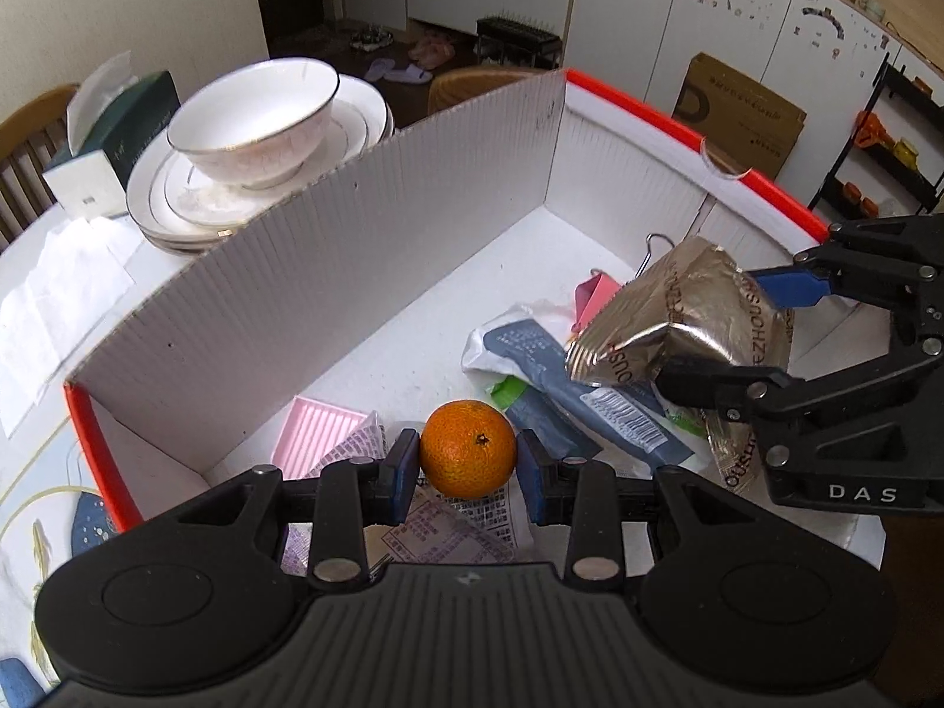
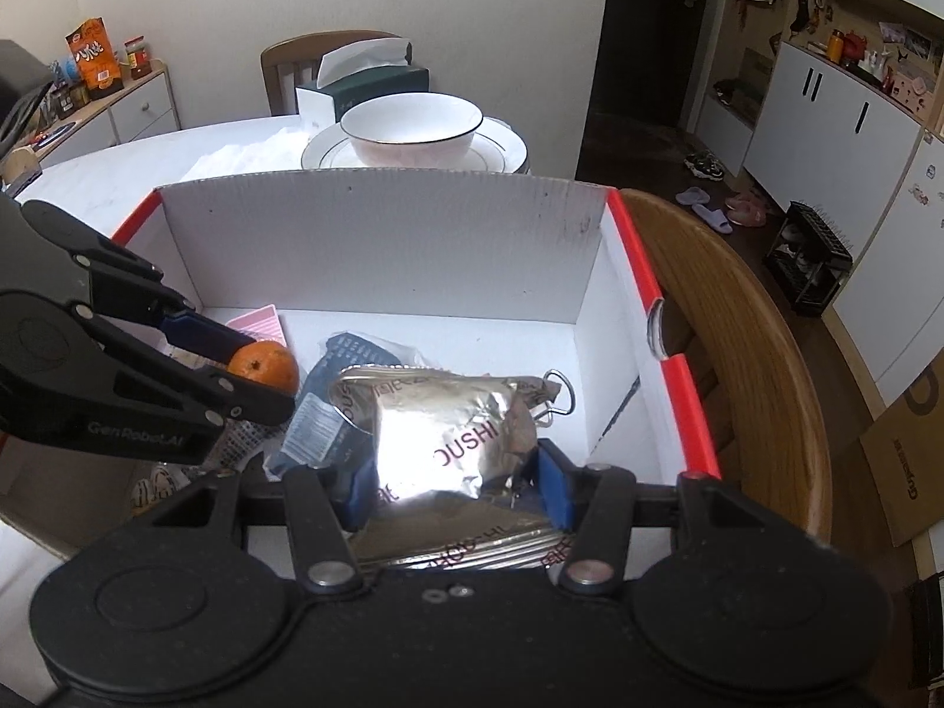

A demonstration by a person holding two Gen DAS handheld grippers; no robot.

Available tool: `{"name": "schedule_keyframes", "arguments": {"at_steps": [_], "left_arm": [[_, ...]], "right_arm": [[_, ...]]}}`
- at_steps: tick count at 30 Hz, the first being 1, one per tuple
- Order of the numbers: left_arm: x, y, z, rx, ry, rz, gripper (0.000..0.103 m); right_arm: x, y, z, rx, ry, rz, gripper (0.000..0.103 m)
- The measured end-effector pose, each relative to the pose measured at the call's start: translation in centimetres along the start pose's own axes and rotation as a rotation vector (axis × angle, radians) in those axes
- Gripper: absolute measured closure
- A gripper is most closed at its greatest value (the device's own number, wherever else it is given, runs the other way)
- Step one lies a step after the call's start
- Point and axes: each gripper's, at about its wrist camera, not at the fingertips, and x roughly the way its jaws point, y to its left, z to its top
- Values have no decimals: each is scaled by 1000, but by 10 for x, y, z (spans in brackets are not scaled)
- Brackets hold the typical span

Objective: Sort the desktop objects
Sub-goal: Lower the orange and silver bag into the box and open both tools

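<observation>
The left gripper (image 1: 468, 463) is clamping an orange (image 1: 468, 448) over the white box (image 1: 330, 224). At its 2 o'clock, the right gripper (image 2: 457, 487) is pinching a silver foil packet (image 2: 436, 430) above the box's clutter.

Small orange (image 1: 468, 449) stem-dimple up, pinched over white red-rimmed box (image 1: 330, 271); crumpled silver foil packet (image 2: 436, 436) held above dark-blue pouch (image 1: 566, 389), pink tray (image 1: 315, 433), printed wrappers lying on box floor
</observation>
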Motion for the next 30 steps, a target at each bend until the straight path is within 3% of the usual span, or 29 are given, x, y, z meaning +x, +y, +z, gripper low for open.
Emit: {"name": "schedule_keyframes", "arguments": {"at_steps": [12, 17, 30], "left_arm": [[9, 1, 2, 9, 82, -67, 65], [0, 0, 0, 21, 44, -62, 50], [-29, 3, -8, -25, -73, -33, 42]], "right_arm": [[0, 0, 0, -9, 0, 5, 48], [-3, 0, 2, -10, -12, 0, 42], [-18, 0, 3, -9, -47, 1, 38]]}}
